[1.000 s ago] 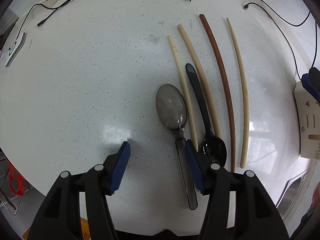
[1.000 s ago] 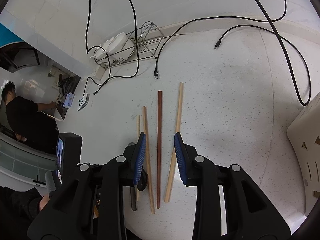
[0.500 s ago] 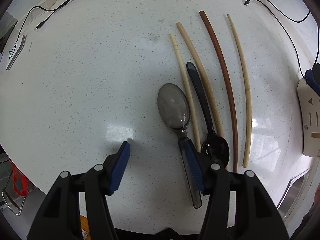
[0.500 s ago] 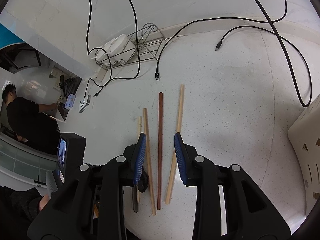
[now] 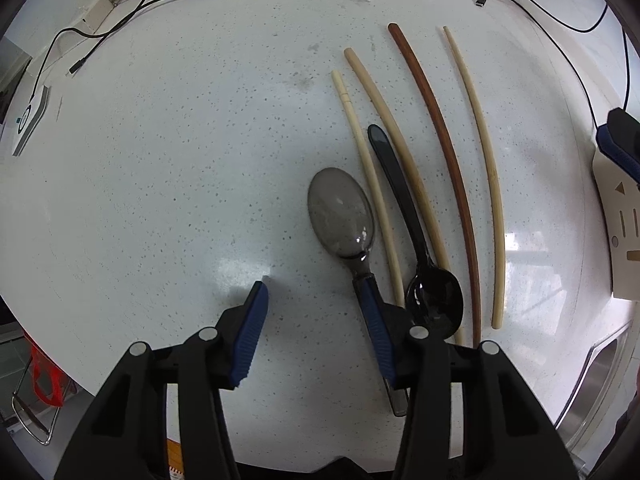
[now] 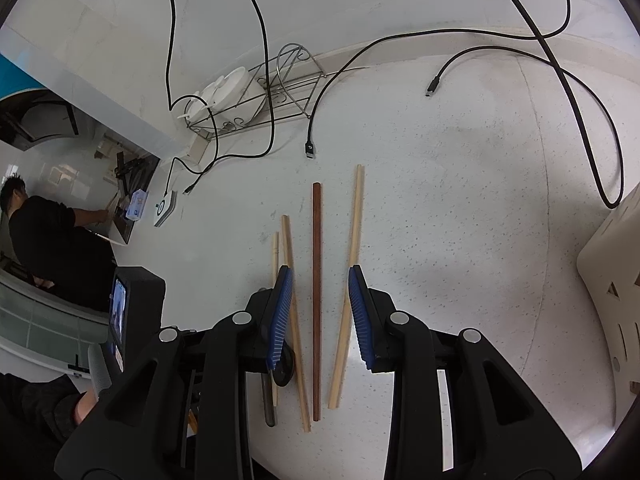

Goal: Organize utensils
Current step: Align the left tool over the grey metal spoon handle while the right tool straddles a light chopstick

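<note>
In the left wrist view a grey spoon (image 5: pixel 342 216) lies bowl away from me, with a black spoon (image 5: pixel 434 298) to its right, bowl near. Three pale chopsticks (image 5: pixel 486 176) and a dark brown chopstick (image 5: pixel 444 152) lie alongside them. My left gripper (image 5: pixel 312 292) is open and empty above the counter; its right finger covers part of the grey spoon's handle. In the right wrist view my right gripper (image 6: pixel 318 280) is open and empty, hovering over the brown chopstick (image 6: pixel 316 264), with pale chopsticks (image 6: pixel 354 220) on either side.
Black cables (image 6: pixel 560 68) trail across the white counter (image 5: pixel 160 160). A wire rack with white dishes (image 6: pixel 240 96) stands at the back wall. A beige perforated container (image 6: pixel 612 280) stands at the right. A sink edge (image 5: pixel 592 392) shows at the lower right of the left wrist view.
The left gripper has drifted slightly, so the utensils sit a little lower in its view. The right gripper has drawn back a little from the chopsticks. Both stay open.
</note>
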The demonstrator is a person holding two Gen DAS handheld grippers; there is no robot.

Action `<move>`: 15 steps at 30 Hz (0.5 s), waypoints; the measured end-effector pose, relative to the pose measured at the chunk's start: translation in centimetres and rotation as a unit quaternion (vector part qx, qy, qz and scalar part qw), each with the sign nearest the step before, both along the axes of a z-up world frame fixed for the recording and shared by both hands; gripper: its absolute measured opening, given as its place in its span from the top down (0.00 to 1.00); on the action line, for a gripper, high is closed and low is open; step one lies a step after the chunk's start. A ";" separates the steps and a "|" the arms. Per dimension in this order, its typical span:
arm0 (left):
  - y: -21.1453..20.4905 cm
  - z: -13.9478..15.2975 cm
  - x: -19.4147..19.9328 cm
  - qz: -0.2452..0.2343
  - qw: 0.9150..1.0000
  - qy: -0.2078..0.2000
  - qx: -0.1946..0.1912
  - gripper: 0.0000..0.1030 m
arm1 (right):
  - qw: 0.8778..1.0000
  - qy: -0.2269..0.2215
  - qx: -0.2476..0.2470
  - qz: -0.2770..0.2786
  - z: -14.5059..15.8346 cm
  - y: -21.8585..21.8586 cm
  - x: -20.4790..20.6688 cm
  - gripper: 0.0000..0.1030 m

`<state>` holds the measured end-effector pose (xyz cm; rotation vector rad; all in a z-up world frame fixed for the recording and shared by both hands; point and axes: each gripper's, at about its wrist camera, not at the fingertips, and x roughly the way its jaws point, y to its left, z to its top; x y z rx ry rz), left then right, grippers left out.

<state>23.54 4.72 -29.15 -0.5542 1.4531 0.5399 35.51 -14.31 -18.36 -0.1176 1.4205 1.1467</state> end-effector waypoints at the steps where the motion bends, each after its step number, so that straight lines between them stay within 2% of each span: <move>1: 0.0 0.1 -0.2 -0.001 1.000 -0.002 0.000 0.58 | 1.000 0.001 -0.001 0.000 -0.1 0.0 -0.1 0.72; 7: 0.9 0.3 -1.8 0.005 1.000 -0.016 -0.016 0.79 | 1.000 0.004 -0.003 0.003 -0.4 0.6 -0.3 0.72; 9: 1.3 0.4 -2.3 0.000 0.999 -0.020 -0.027 0.92 | 1.000 0.004 -0.002 0.005 -0.4 0.8 -0.4 0.72; 12: 1.9 0.3 -3.1 -0.003 0.998 -0.032 -0.053 0.97 | 1.000 0.004 -0.002 0.008 -0.4 1.1 -0.6 0.72; 15: 2.2 0.3 -4.0 -0.005 0.998 -0.037 -0.059 0.97 | 1.000 0.004 -0.011 0.014 -0.7 1.6 -1.0 0.72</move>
